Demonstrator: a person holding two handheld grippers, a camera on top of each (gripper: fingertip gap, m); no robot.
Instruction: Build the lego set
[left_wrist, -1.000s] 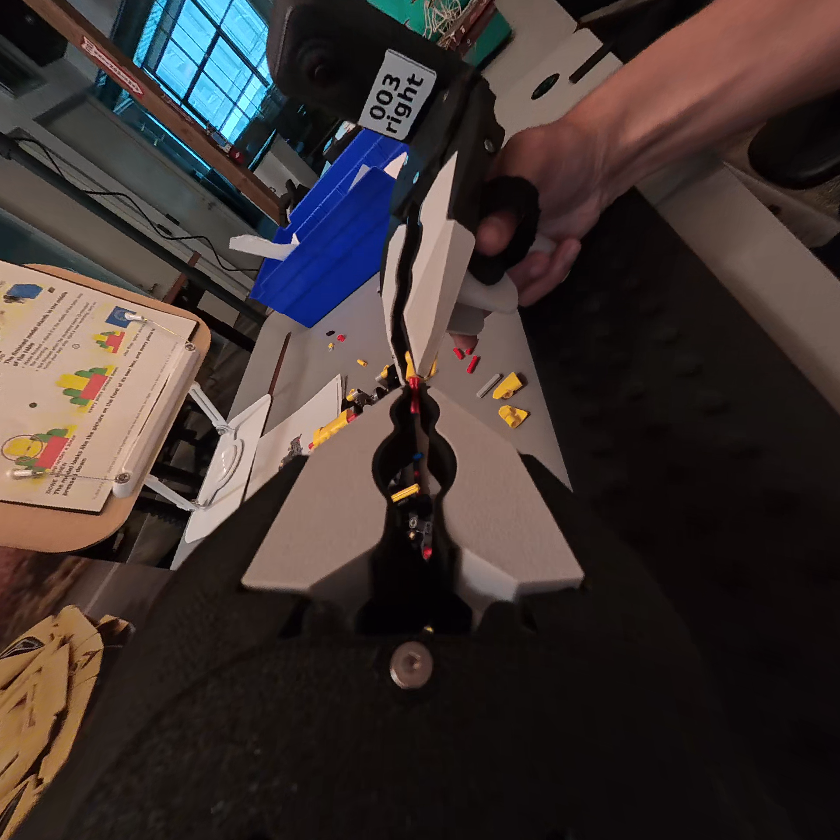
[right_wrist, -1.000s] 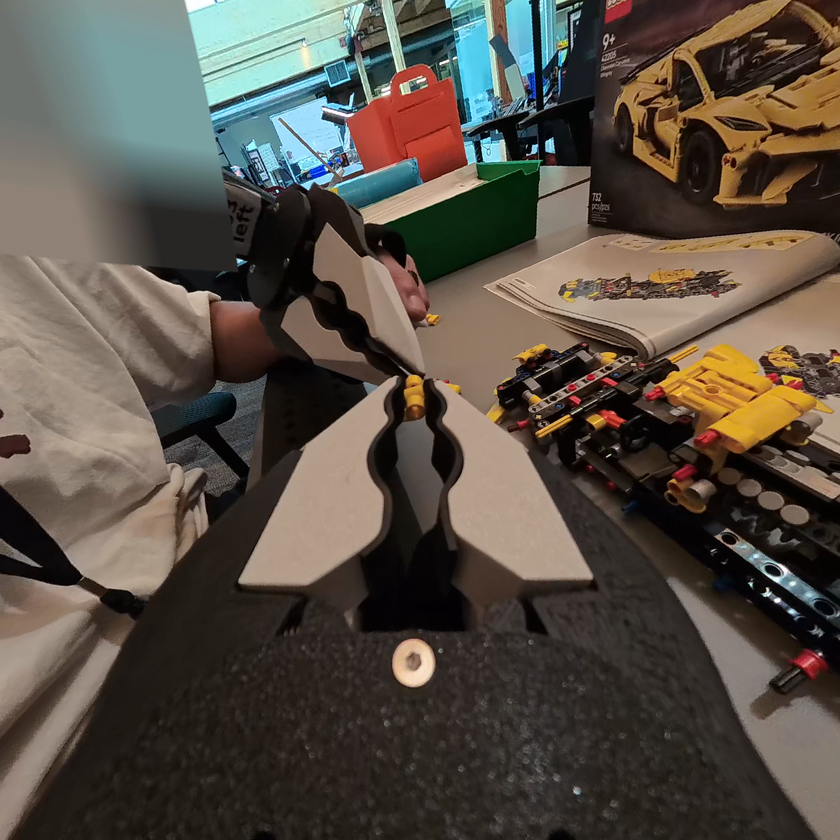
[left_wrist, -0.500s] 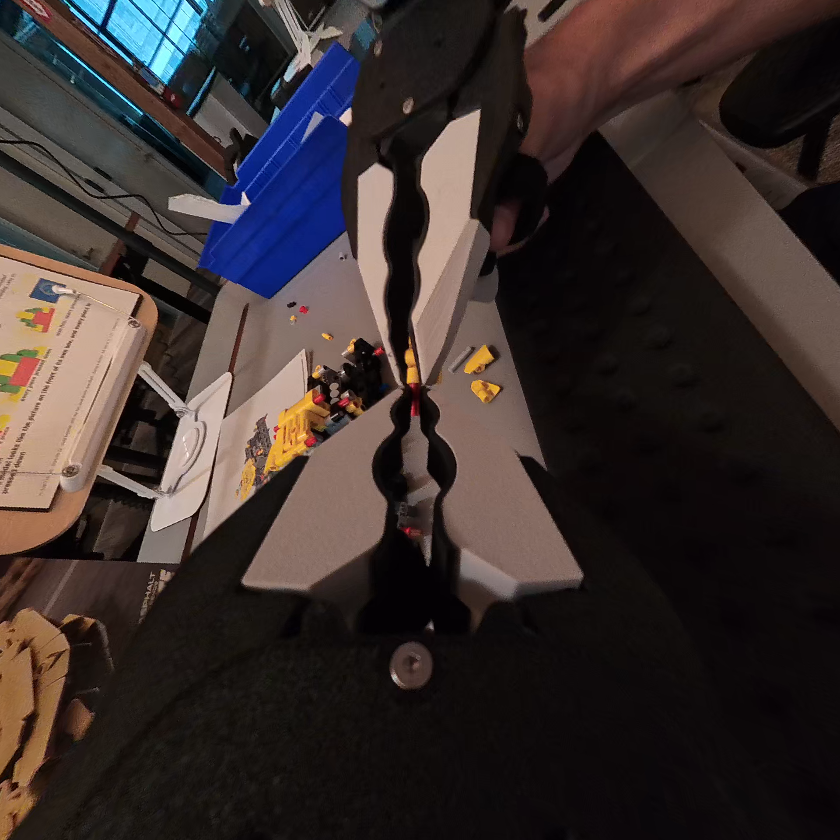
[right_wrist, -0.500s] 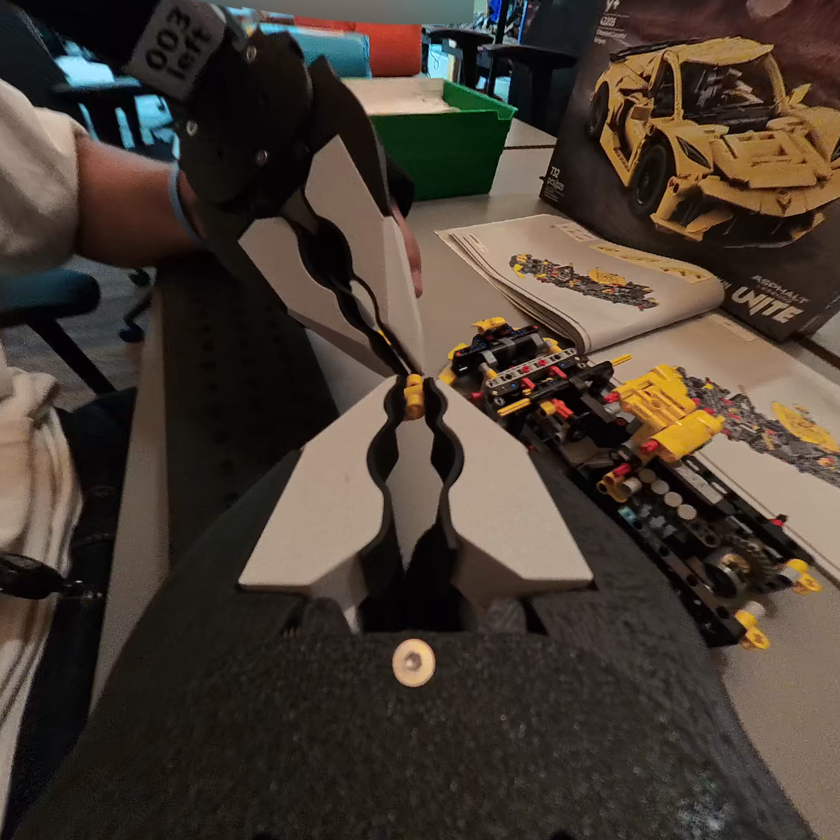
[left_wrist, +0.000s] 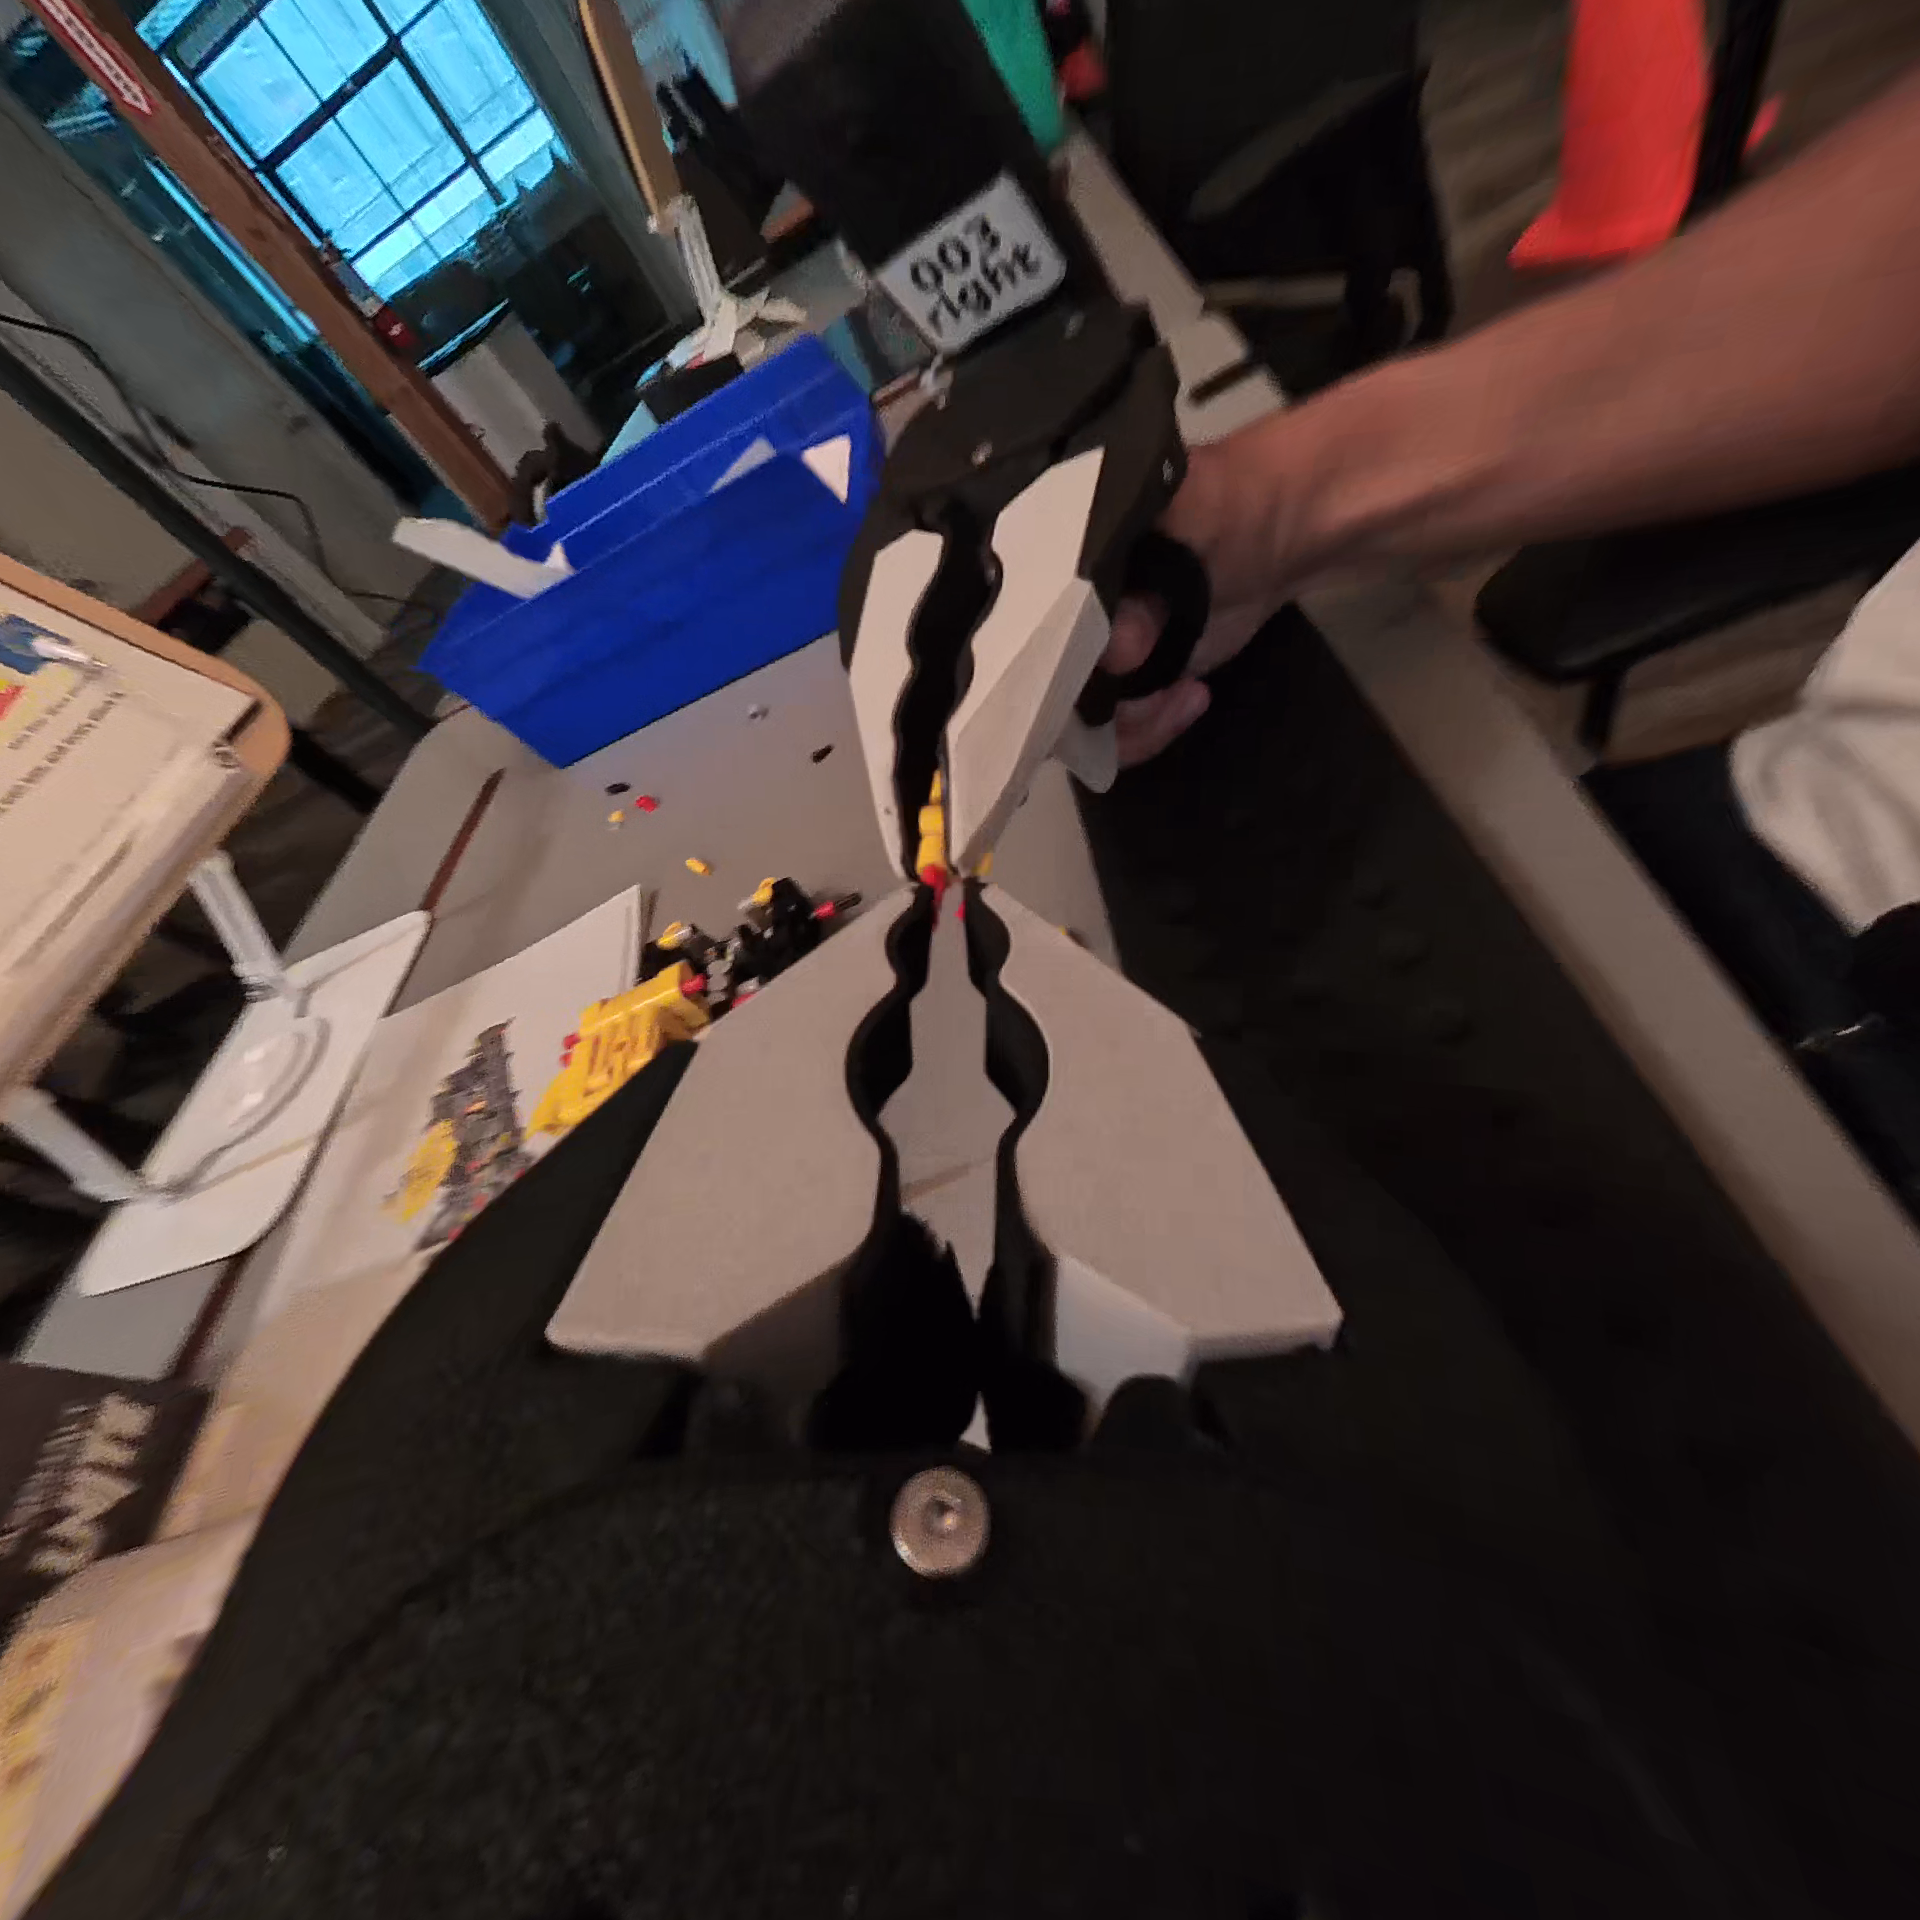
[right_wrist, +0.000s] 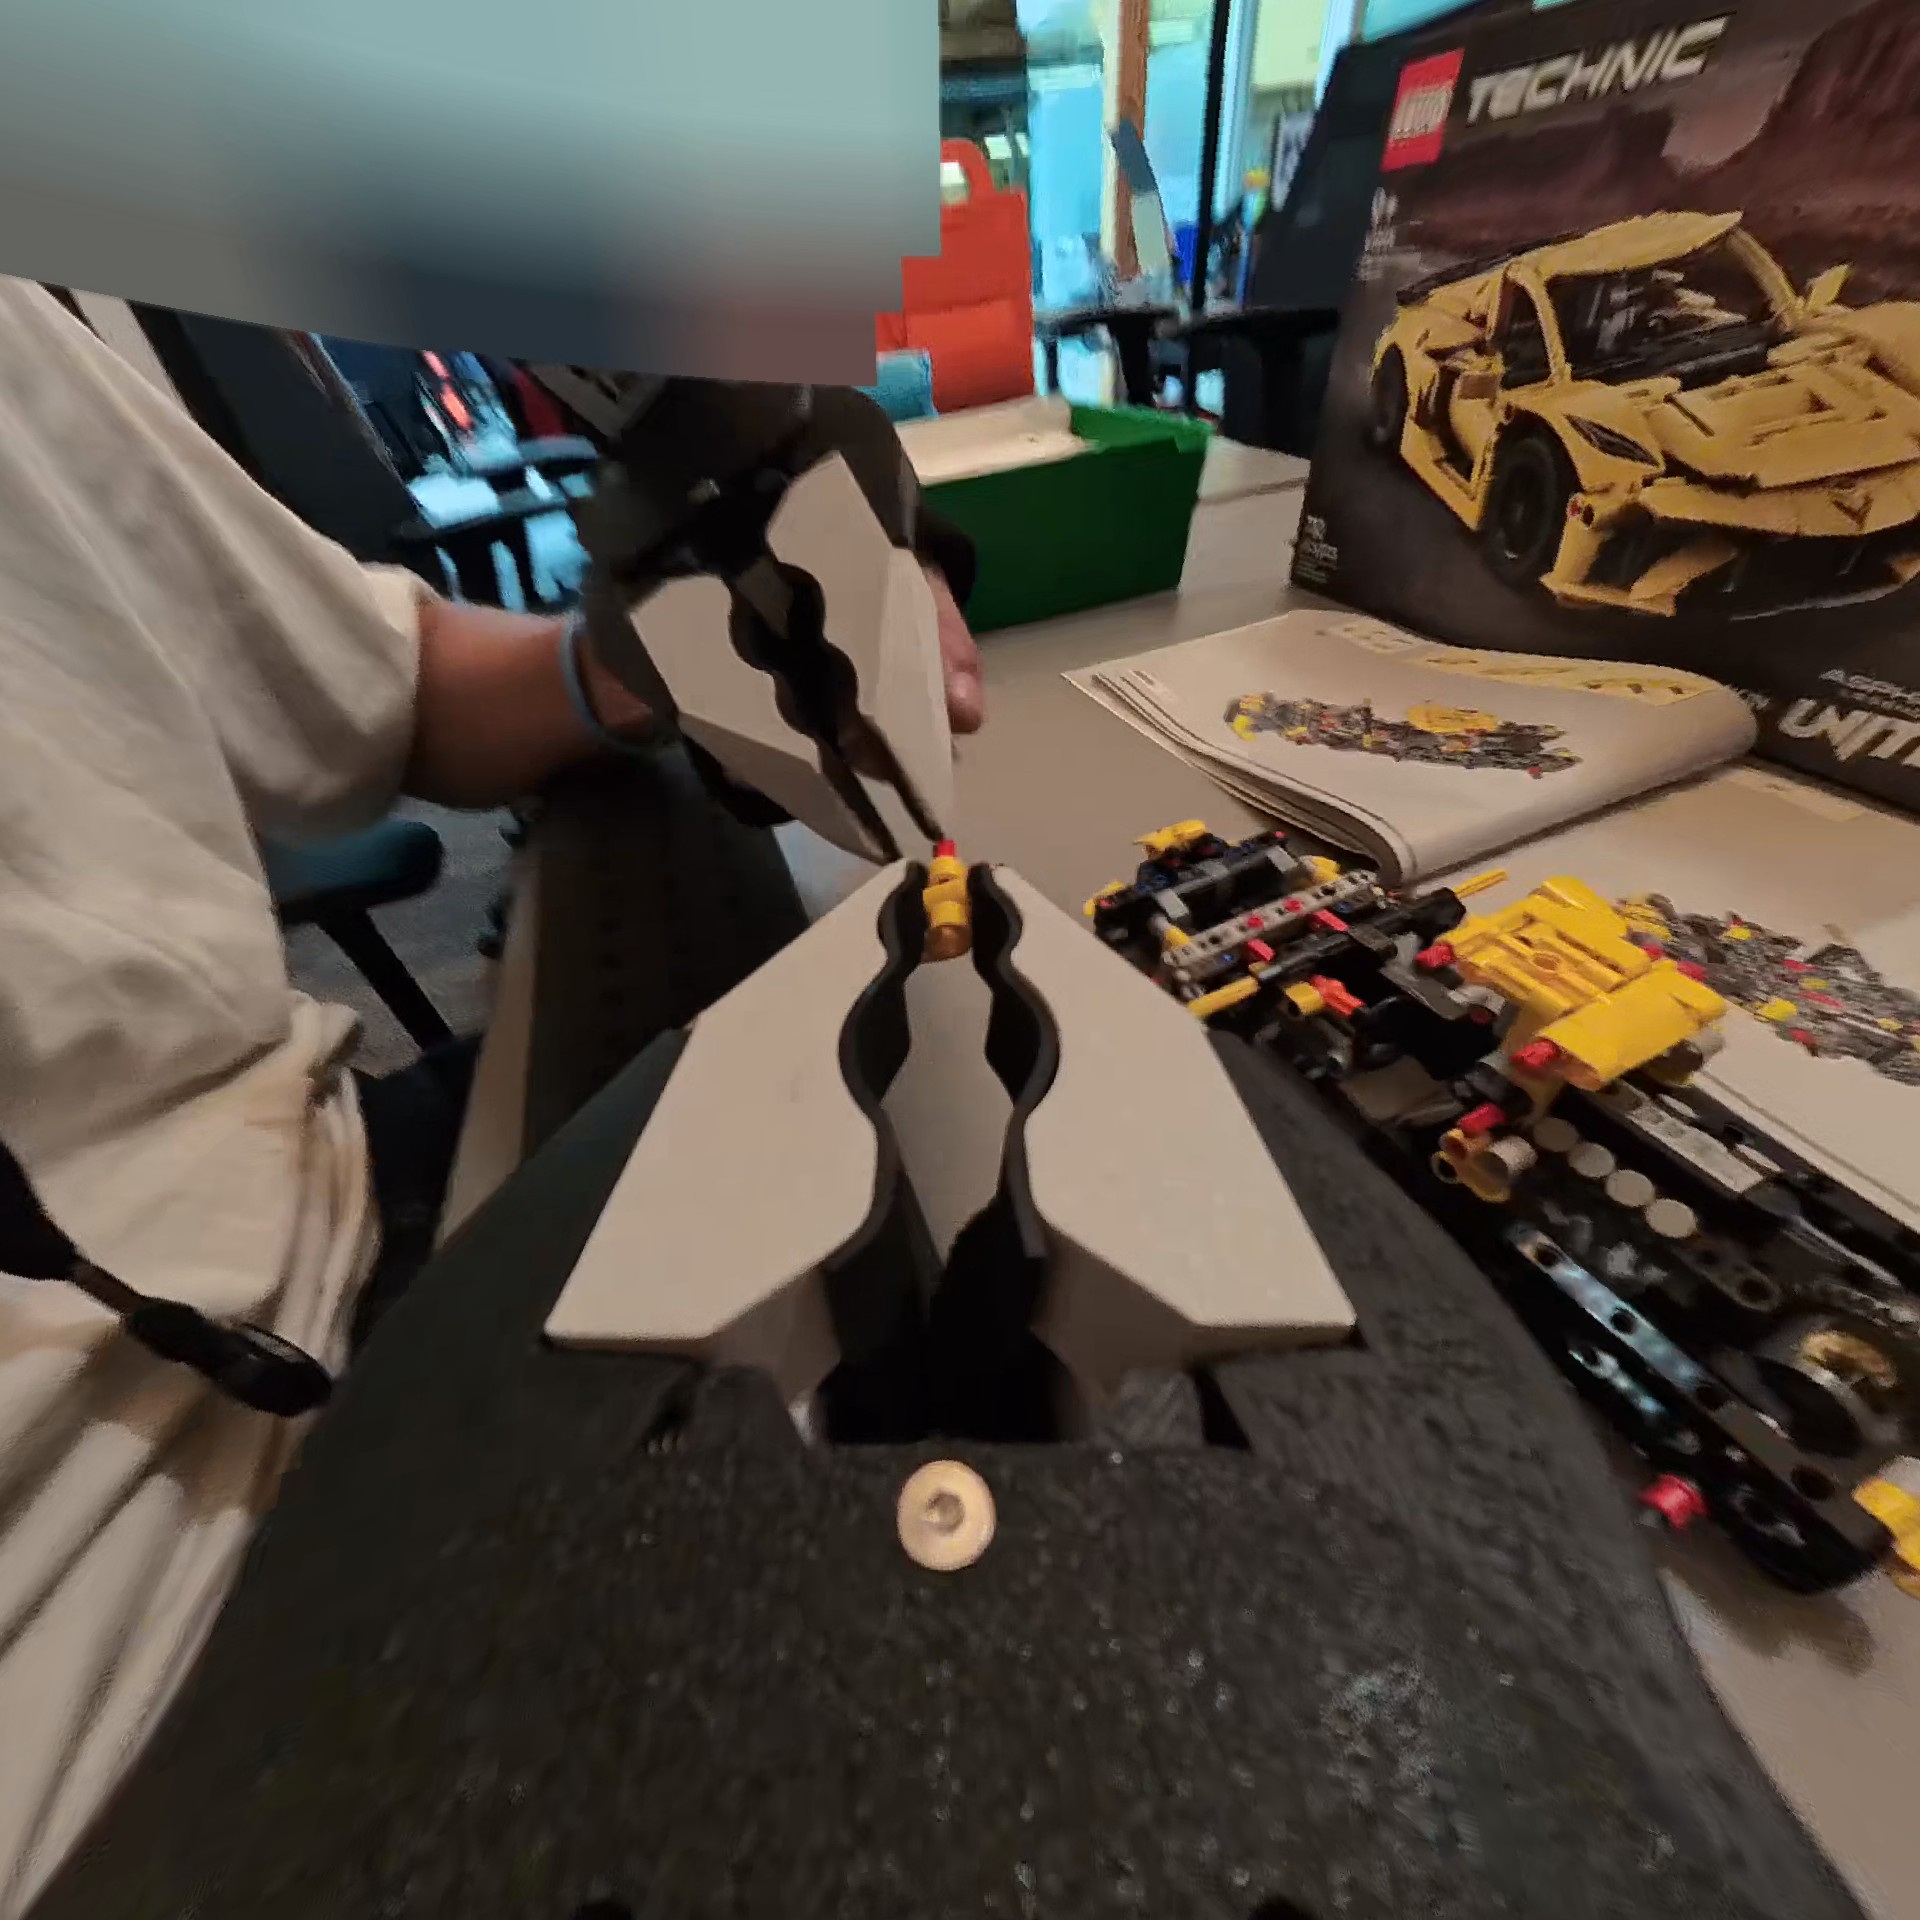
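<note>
My right gripper (right_wrist: 945, 883) is shut on a small yellow connector (right_wrist: 945, 906) at its tips. A red pin (right_wrist: 943, 850) sticks out of the connector's top. My left gripper (left_wrist: 940, 896) meets it tip to tip and is shut on that red pin (left_wrist: 938, 881). In the left wrist view the right gripper (left_wrist: 928, 847) comes in from above with the yellow connector (left_wrist: 932, 824). In the right wrist view the left gripper (right_wrist: 916, 836) comes in from the upper left. The part-built black and yellow car chassis (right_wrist: 1455, 1039) lies on the table to the right and also shows in the left wrist view (left_wrist: 748, 940).
An open instruction booklet (right_wrist: 1403, 727) and the set's box (right_wrist: 1662, 364) lie behind the chassis. A green bin (right_wrist: 1060, 520) stands at the back. A blue bin (left_wrist: 665, 582) and loose small pieces (left_wrist: 644, 805) sit on the grey table. A black mat (left_wrist: 1351, 1039) runs along the table edge. Less than 4 cm separates the two grippers' tips.
Both grippers stayed tip to tip while turning and shifting. The red pin now stands in the top of the yellow connector.
</note>
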